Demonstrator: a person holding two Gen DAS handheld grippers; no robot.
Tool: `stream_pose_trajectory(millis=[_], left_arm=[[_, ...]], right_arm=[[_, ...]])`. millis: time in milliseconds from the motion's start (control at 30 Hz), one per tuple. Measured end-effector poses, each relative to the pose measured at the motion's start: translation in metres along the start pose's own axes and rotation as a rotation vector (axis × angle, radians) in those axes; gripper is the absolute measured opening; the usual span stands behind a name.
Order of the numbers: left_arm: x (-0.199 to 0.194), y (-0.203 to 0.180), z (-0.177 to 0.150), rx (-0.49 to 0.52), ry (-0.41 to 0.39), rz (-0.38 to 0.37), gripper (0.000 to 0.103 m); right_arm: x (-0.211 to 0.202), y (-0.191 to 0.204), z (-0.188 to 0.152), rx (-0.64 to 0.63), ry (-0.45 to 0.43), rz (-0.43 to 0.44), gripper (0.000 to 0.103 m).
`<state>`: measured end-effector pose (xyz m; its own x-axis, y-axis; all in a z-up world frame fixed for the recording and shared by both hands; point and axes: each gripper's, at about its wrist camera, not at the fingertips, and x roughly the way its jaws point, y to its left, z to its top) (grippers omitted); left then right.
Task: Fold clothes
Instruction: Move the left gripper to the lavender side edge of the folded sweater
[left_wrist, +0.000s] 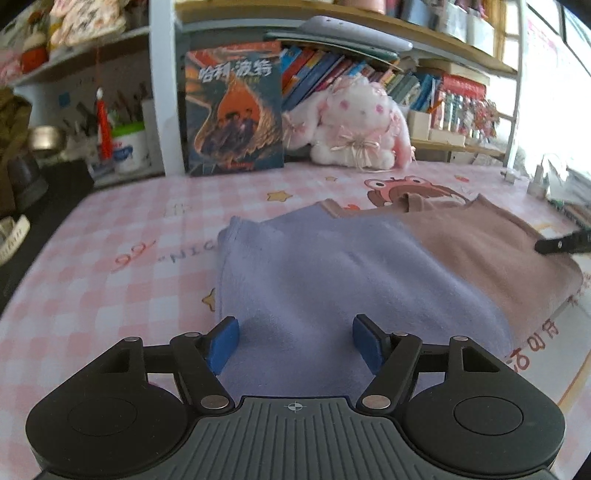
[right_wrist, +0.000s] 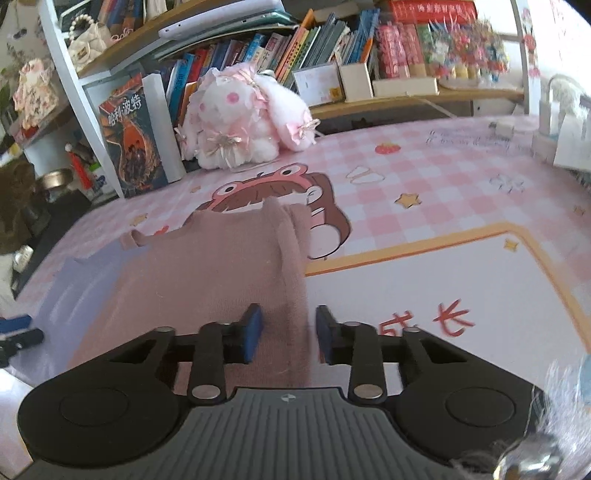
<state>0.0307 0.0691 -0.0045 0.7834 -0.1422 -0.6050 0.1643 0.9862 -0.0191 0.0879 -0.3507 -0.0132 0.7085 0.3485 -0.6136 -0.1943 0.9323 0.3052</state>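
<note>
A folded two-tone garment lies on the pink checked table cover. Its lilac part (left_wrist: 332, 273) is on the left and its dusty-pink part (left_wrist: 491, 247) on the right. My left gripper (left_wrist: 293, 341) is open and empty, its blue pads over the near edge of the lilac part. My right gripper (right_wrist: 288, 332) is open, its pads astride the right edge of the pink part (right_wrist: 221, 266). The lilac part shows in the right wrist view (right_wrist: 81, 291) at the left. A tip of the right gripper's finger (left_wrist: 565, 243) shows at the right edge of the left wrist view.
A white and pink plush toy (left_wrist: 354, 122) and an upright book (left_wrist: 232, 110) stand at the back of the table under bookshelves (right_wrist: 332, 40). Small items (right_wrist: 569, 136) sit at the table's far right. The table's left edge (left_wrist: 55, 229) drops off to dark clutter.
</note>
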Motion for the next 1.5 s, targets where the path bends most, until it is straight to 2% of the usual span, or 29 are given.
stream_pose_trajectory(millis=[400, 633, 833, 1000, 1267, 1500], left_arm=[[0.003, 0.069, -0.001, -0.174, 0.003, 0.062, 0.072], [0.008, 0.097, 0.006, -0.211, -0.005, 0.114, 0.072], [0.002, 0.099, 0.003, -0.229, -0.013, 0.123, 0.070], [-0.022, 0.089, -0.003, -0.235, -0.052, 0.130, 0.070], [-0.062, 0.095, -0.020, -0.383, -0.107, 0.080, 0.070], [-0.077, 0.087, -0.032, -0.460, -0.115, 0.030, 0.070]], right_arm=[[0.022, 0.040, -0.001, -0.009, 0.031, 0.074, 0.020], [0.036, 0.069, -0.003, -0.035, 0.026, 0.106, 0.020], [0.043, 0.082, -0.002, -0.086, 0.004, 0.083, 0.021], [0.047, 0.088, -0.002, -0.113, -0.012, 0.045, 0.021], [0.030, 0.086, -0.008, -0.118, -0.055, 0.048, 0.024], [-0.002, 0.090, -0.031, -0.210, -0.100, 0.038, 0.025]])
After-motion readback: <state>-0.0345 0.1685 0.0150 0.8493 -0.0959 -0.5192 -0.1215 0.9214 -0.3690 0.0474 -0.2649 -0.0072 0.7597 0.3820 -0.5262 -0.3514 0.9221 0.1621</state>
